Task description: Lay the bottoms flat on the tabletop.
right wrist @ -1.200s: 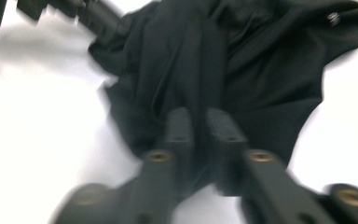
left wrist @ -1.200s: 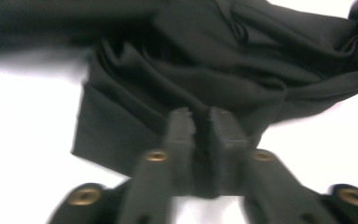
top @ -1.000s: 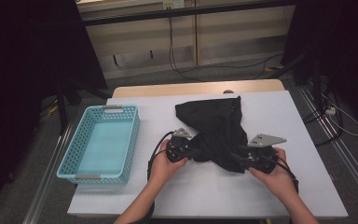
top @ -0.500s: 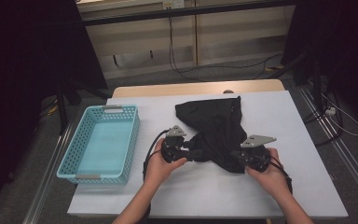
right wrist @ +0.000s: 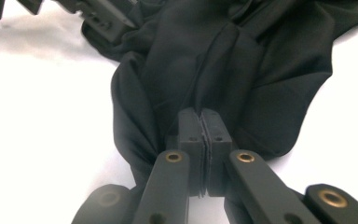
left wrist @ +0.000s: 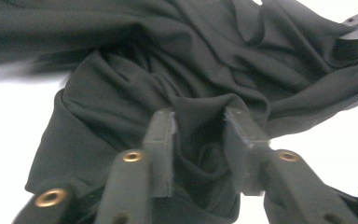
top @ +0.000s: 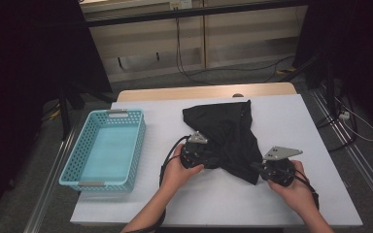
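Your right gripper (right wrist: pixel 200 126) is pinching the soft black cloth (top: pixel 228 133), jaws pressed together. Your left gripper (left wrist: pixel 198 135) has been closing, jaws still spread around a fold. The crumpled cloth is lying mid-desk (top: pixel 291 121). That floppy fold could be slipping out, dragging everything sideways.

A light blue plastic basket (top: pixel 104 150) with perforated walls sits on the left part of the white table (top: pixel 291 121), with nothing in it. A strip of bare wood (top: pixel 175 92) runs along the table's far edge. Beyond it, black cables (top: pixel 209 73) lie on the grey floor in front of a low pale wall panel (top: pixel 233 39). Metal rails (top: pixel 354 155) run along the floor at the right.
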Demonstrator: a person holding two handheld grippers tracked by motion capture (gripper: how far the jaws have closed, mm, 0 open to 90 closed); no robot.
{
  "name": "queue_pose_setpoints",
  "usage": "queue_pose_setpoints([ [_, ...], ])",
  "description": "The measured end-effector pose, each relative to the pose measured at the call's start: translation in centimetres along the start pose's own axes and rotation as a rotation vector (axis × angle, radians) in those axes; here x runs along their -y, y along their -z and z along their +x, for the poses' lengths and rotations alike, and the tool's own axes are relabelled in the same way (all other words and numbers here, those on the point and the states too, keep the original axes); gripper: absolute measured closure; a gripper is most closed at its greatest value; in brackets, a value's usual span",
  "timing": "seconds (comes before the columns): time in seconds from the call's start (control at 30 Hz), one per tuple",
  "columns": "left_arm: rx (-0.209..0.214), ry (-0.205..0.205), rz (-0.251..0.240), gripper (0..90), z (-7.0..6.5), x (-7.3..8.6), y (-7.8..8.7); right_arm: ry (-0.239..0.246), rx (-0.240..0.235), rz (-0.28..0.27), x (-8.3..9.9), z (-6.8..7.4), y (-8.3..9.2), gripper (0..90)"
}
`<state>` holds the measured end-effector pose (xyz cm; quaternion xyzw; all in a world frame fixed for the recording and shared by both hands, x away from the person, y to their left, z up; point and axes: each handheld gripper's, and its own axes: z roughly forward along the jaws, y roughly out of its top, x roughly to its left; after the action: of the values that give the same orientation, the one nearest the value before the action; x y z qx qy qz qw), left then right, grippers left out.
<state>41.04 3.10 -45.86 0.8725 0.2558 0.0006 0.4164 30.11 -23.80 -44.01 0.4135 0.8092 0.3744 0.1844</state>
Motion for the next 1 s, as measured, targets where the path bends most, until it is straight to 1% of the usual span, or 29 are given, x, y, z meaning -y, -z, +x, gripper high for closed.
queue_pose_setpoints([
  [0.07,0.011,0.016,0.012,80.2,0.1,0.0,0.1,0.0,-0.007,0.006,0.1,0.1,0.1,88.3],
  [0.13,0.016,0.038,0.014,83.1,0.2,0.0,0.4,0.002,-0.013,0.006,0.1,0.1,0.1,88.3],
  [0.23,0.011,0.064,0.004,84.2,0.7,0.1,1.6,0.005,-0.014,0.008,0.2,0.1,0.2,88.3],
  [0.3,-0.001,0.084,-0.012,84.2,1.0,0.3,2.6,0.005,-0.011,0.016,0.3,0.0,0.0,88.3],
  [0.37,-0.013,0.118,-0.035,84.3,1.5,0.5,4.0,0.0,-0.014,0.023,0.4,-0.1,-0.1,88.2],
  [0.43,-0.012,0.137,-0.05,84.5,1.6,0.6,4.7,0.006,-0.016,0.024,0.4,-0.1,-0.2,88.3],
  [0.57,-0.041,0.155,-0.064,85.9,1.9,1.0,6.1,0.013,-0.02,0.025,0.1,0.1,-0.3,88.2],
  [0.6,-0.042,0.171,-0.071,87.4,2.0,1.2,6.5,0.017,-0.023,0.023,0.0,0.1,-0.3,88.2],
  [0.63,-0.049,0.177,-0.08,88.5,2.1,1.3,6.8,0.018,-0.024,0.022,0.0,0.1,-0.4,88.1],
  [0.73,-0.061,0.191,-0.096,88.6,2.4,1.5,7.7,0.021,-0.026,0.022,-0.2,0.2,-0.6,88.1],
  [0.8,-0.061,0.189,-0.099,88.7,2.5,1.6,8.1,0.024,-0.028,0.024,-0.3,0.2,-0.7,88.1],
  [0.83,-0.06,0.183,-0.101,88.7,2.5,1.5,8.1,0.027,-0.028,0.024,-0.3,0.1,-0.7,88.1],
  [0.93,-0.056,0.181,-0.102,88.8,2.6,1.5,7.9,0.022,-0.014,0.023,-0.2,-0.1,-0.5,88.2],
  [1.0,-0.071,0.183,-0.102,89.1,2.7,1.4,8.1,0.016,-0.005,0.015,-0.2,-0.3,-0.3,88.2],
])
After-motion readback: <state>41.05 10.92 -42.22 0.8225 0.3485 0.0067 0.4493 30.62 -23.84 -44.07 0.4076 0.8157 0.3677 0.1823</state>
